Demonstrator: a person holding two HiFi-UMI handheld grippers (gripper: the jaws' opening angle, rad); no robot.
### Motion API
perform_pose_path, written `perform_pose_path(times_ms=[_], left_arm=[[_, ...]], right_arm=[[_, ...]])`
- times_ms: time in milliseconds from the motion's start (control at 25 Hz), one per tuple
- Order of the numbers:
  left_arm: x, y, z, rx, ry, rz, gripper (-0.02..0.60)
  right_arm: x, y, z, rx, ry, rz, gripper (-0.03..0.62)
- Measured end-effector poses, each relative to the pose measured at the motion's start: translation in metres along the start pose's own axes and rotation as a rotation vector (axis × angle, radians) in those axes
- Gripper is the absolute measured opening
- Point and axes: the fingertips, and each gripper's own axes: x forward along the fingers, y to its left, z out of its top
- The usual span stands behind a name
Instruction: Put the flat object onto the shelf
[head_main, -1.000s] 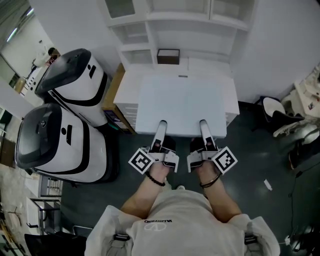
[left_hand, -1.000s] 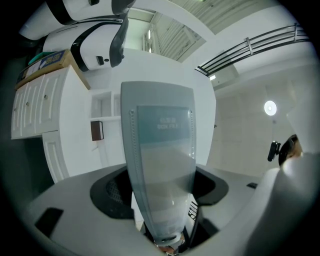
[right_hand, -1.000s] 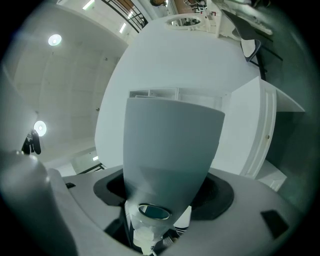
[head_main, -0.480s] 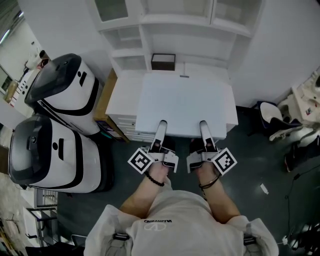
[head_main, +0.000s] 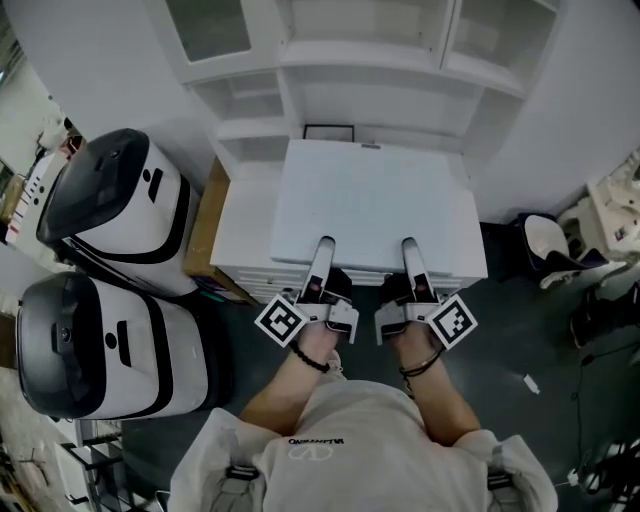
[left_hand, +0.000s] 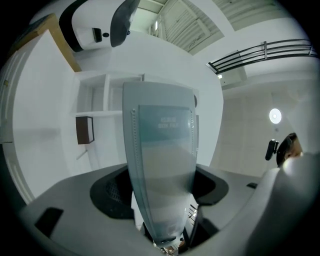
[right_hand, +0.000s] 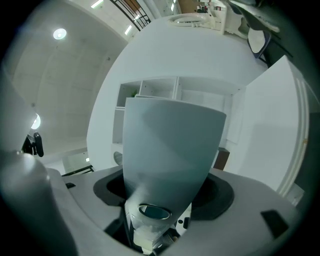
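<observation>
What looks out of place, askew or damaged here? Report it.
Nothing stands out. The white board looks level and square to the shelf, with the left gripper and right gripper clamped on its near edge.

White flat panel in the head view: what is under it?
A white cabinet shows past its left and right edges, with drawer fronts below the near edge. The cabinet top beneath the panel is covered.

Wears a pale T-shirt (head_main: 360, 455) with a small dark print (head_main: 317, 444), buckled straps (head_main: 240, 473) at both shoulders and a dark band (head_main: 312, 362) on each wrist, with a white-and-black left gripper (head_main: 324, 246) and right gripper (head_main: 408, 246) each bearing a cube (head_main: 283, 322) of black-and-white square markers.
</observation>
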Motion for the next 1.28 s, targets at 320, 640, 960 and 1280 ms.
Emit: perform_pose_path(times_ms=[320, 640, 960, 1280], left_arm=[[0.05, 0.015, 0.044, -0.007, 0.03, -0.015, 0.313], [0.093, 0.018, 0.061, -0.013, 0.043, -0.012, 0.313], [0.141, 0.014, 0.069, 0.002, 0.038, -0.032, 0.313], [0.212, 0.005, 0.075, 0.04, 0.006, -0.059, 0.313]], right_arm=[[0.066, 0.002, -0.003, -0.025, -0.039, 0.02, 0.336], [0.106, 0.004, 0.011, -0.019, -0.068, 0.013, 0.336], [0.149, 0.012, 0.037, -0.015, -0.075, 0.051, 0.336], [0.213, 0.024, 0.081, -0.014, -0.046, 0.112, 0.336]])
